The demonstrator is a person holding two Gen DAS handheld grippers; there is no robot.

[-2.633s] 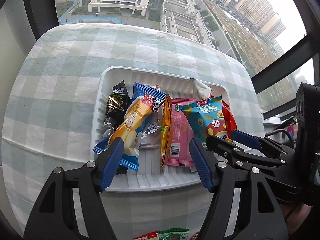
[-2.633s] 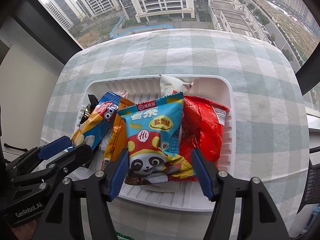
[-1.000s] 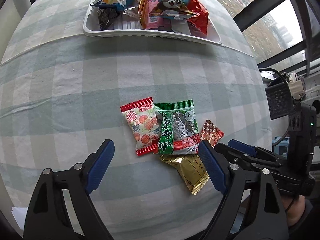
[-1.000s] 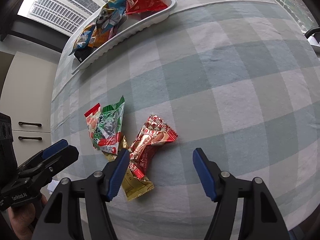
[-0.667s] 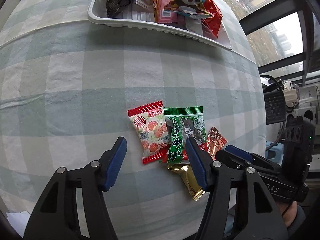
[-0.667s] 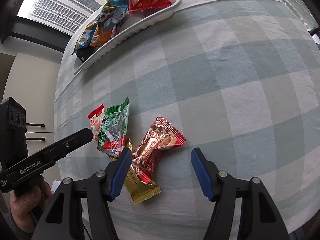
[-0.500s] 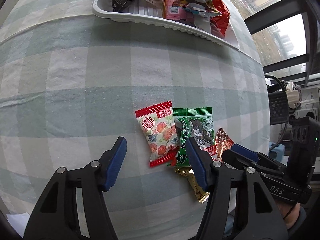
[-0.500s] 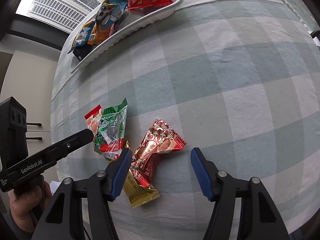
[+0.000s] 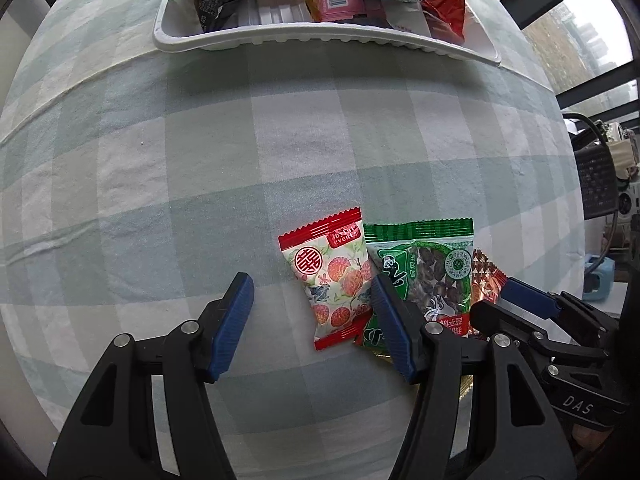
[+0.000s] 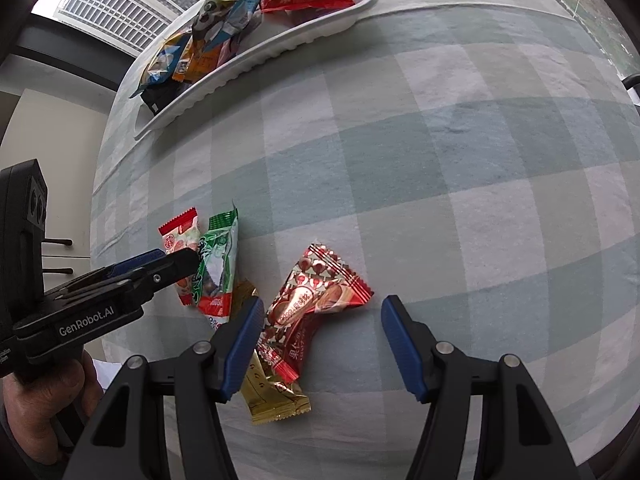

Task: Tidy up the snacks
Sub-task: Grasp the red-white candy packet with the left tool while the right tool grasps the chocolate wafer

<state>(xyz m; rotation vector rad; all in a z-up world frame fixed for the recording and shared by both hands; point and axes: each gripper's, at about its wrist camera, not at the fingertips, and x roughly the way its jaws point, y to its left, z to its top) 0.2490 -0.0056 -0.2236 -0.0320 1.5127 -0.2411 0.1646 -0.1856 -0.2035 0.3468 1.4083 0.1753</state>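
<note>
Several loose snack packets lie on the checked tablecloth: a red-and-white fruit candy packet (image 9: 330, 276) (image 10: 180, 240), a green packet (image 9: 426, 276) (image 10: 216, 268), a shiny red packet (image 10: 312, 300) (image 9: 482, 280) and a gold packet (image 10: 272, 392). My left gripper (image 9: 312, 308) is open and low over the fruit candy packet, its right finger at the seam between that and the green packet. My right gripper (image 10: 322, 316) is open around the shiny red packet. The white tray (image 9: 320, 40) (image 10: 256, 56) at the far side holds several packets.
The table's front and right edges curve away close to the packets. Beyond the right edge stand a dark mesh basket (image 9: 596, 184) and cables. Windows lie behind the tray.
Both grippers left the tray, pulled back to the near side of the table and came down over the loose packets. My left gripper narrowed somewhat and shifted left toward the fruit candy packet.
</note>
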